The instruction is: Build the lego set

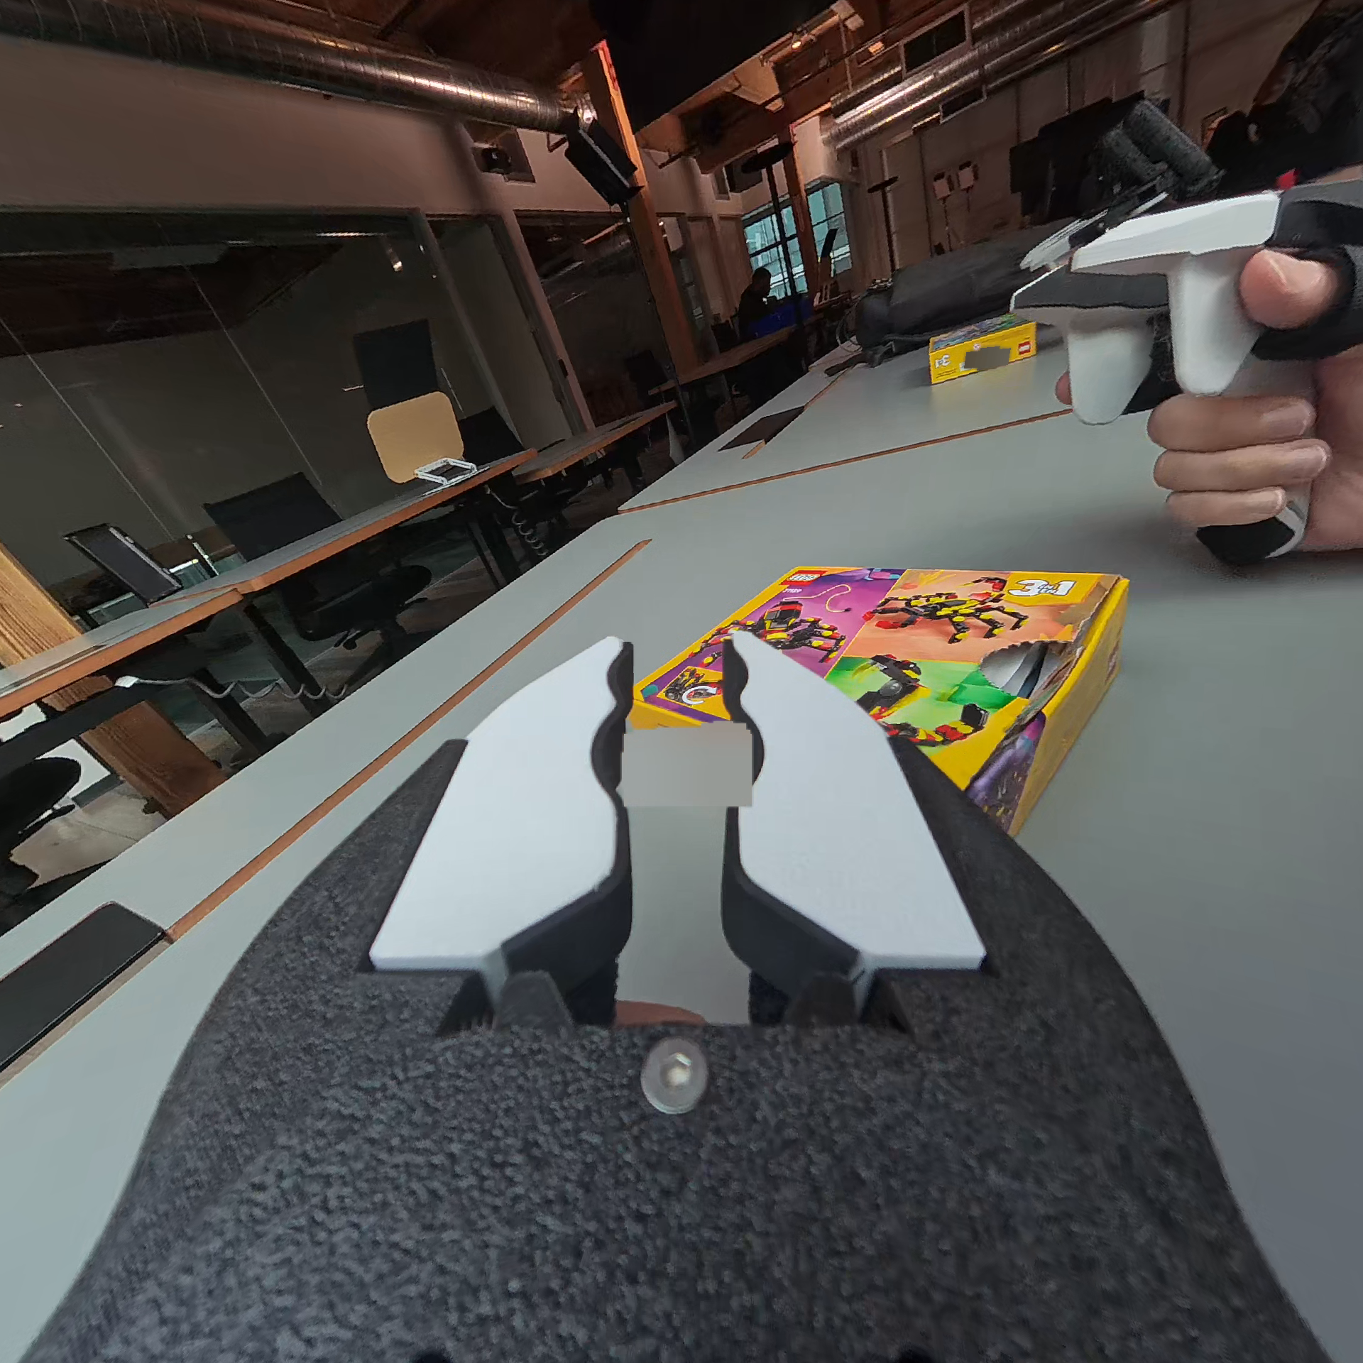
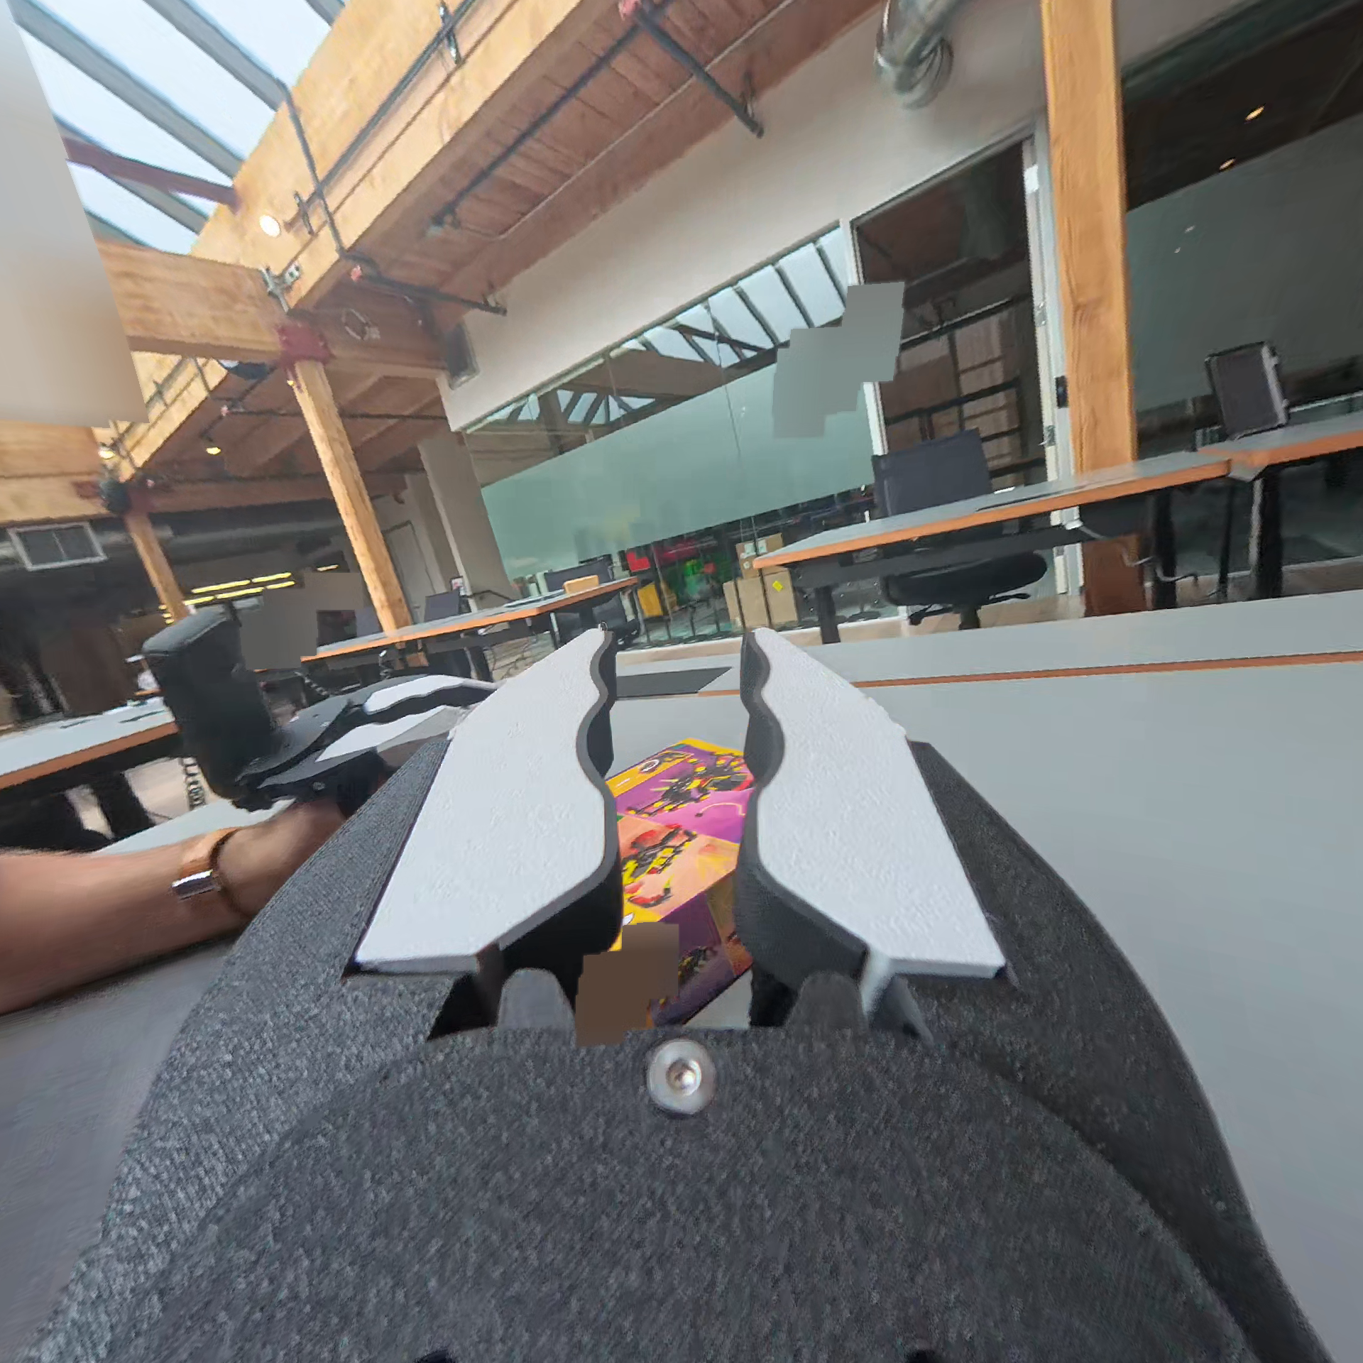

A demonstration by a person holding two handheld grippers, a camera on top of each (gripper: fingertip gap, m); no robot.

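Lego boxes (image 1: 885, 678): two (both yellow)

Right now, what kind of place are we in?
Probably an open-plan office or workshop loft: rows of long grey desks with black office chairs, glass-walled rooms, and exposed wooden beams overhead.
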